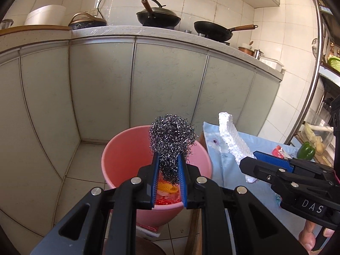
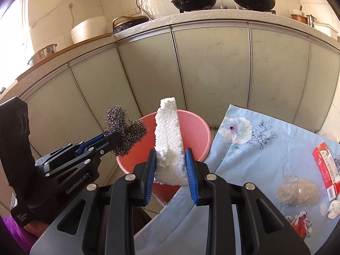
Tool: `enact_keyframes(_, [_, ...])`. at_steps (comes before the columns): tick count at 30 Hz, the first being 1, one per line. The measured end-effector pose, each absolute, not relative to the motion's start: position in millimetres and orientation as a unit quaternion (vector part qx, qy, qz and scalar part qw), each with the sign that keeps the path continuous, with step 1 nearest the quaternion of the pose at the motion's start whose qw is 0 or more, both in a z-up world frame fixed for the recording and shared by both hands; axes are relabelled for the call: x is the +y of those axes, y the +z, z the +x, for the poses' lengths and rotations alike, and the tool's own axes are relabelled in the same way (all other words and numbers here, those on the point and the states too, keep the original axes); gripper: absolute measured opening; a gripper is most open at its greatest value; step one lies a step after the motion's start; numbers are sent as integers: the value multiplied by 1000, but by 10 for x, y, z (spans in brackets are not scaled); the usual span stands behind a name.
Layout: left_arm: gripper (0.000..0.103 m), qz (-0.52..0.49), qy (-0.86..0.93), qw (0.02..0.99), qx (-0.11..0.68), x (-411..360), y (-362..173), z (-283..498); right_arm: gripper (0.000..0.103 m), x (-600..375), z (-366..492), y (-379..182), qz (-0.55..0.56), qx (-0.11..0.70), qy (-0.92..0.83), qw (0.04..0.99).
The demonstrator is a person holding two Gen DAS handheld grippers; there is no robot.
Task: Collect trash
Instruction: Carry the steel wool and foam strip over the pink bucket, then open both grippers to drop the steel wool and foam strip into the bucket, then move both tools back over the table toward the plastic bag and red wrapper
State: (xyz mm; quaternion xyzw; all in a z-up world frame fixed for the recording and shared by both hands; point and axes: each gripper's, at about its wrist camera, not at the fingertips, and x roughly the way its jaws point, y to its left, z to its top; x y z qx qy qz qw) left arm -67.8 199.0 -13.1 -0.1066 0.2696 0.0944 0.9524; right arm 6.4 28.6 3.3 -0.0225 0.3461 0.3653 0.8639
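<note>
Counter [image 2: 244, 170], draped in pale blue floral cloth [image 2: 255, 148]: red printed packet [image 2: 326, 170], clear crumpled wrap [image 2: 297, 193], white scraps [image 2: 331, 210], torn red wrapper [image 2: 300, 225]. Tiled floor [image 1: 85, 165]: pink bin [image 1: 127, 153].

"DAS" on right gripper [image 1: 250, 159]; "GenRobot.AI" on left gripper [image 2: 118, 137].

A: Counter [image 1: 119, 30] items?
B: Lidded wok [image 1: 158, 17] and open pan [image 1: 213, 30] on the stove at its back edge, white cooker [image 1: 45, 14] toward the left end, copper pot [image 1: 246, 50] toward the right end.
A: Table?
B: Floral cloth [image 2: 255, 148] covers it; green pepper [image 1: 306, 150] just off its far right edge.
A: Below the counter?
B: Grey cabinet doors [image 1: 102, 89].
</note>
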Motion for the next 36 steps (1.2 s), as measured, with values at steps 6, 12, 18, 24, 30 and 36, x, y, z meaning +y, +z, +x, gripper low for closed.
enact_keyframes(6, [16, -116, 111, 945, 284, 2084, -277, -581, 28, 523, 261, -136, -26, 359, 359, 861])
enact_keyframes(12, [16, -126, 124, 934, 312, 2201, -469, -440, 28, 775, 450, -344, -31, 382, 358, 851])
enact_keyframes(18, [20, -129, 127, 926, 332, 2280, -605, -315, 29, 911, 555, -491, -37, 396, 359, 844])
enact_keyframes(24, [29, -128, 135, 925, 331, 2297, -633, -296, 38, 949, 605, -544, -45, 402, 361, 840])
enact_keyframes(30, [35, -123, 136, 929, 322, 2259, -571, -325, 43, 839, 627, -473, -32, 397, 362, 842])
enact_keyframes(36, [35, -117, 127, 935, 308, 2147, -429, -410, 43, 606, 508, -299, -24, 375, 363, 853])
